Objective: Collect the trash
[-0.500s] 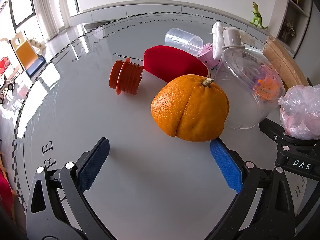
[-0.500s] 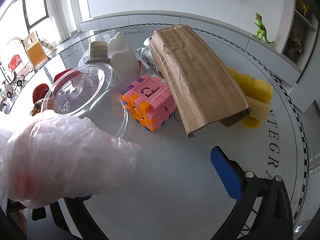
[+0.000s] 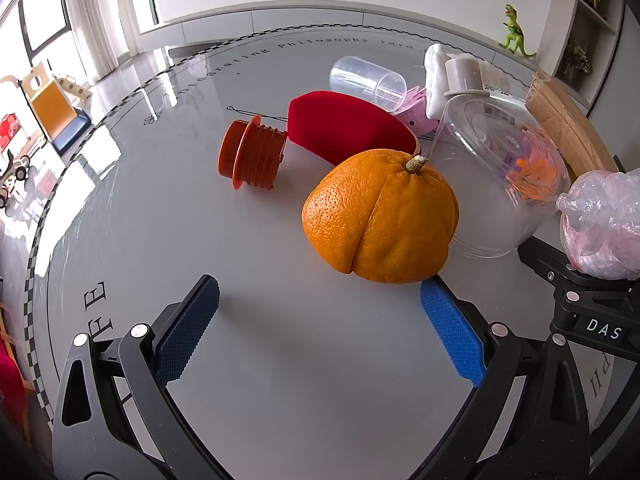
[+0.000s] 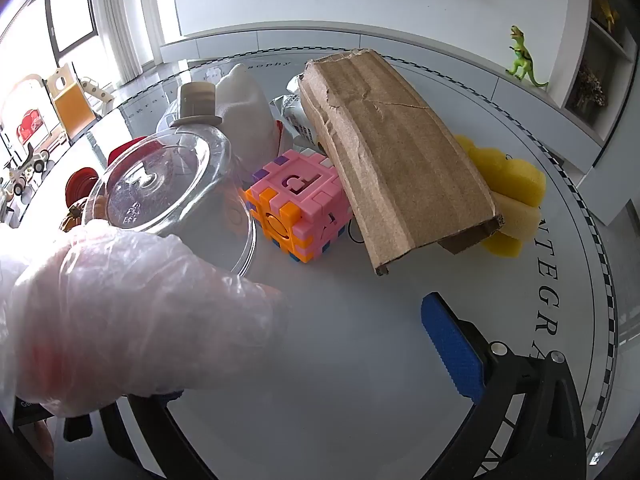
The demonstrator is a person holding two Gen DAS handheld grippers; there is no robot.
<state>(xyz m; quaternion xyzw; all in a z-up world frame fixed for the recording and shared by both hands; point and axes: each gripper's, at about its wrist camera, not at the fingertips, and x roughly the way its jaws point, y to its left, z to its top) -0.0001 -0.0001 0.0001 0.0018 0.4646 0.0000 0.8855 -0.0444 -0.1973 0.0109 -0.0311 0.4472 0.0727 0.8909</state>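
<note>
An orange (image 3: 380,216) with a stem sits on the grey round table (image 3: 180,216), just beyond my left gripper (image 3: 316,324), which is open with nothing between its blue pads; the right pad's tip lies close under the fruit. Behind it lie an orange ribbed plastic spool (image 3: 252,158), a red pouch (image 3: 344,128) and a clear cup (image 3: 366,80) on its side. My right gripper (image 4: 320,344) is open; a gloved hand (image 4: 120,312) hides its left finger. Ahead of it lie a torn cardboard piece (image 4: 400,156) and a clear plastic bowl (image 4: 168,176).
A pink-and-orange puzzle cube (image 4: 296,208), a yellow sponge (image 4: 512,192), a white cloth (image 4: 244,108) and a crumpled wrapper (image 4: 294,116) crowd the table's middle. A green toy dinosaur (image 4: 524,56) stands on the ledge behind. The gloved hand (image 3: 604,224) and other gripper sit at right.
</note>
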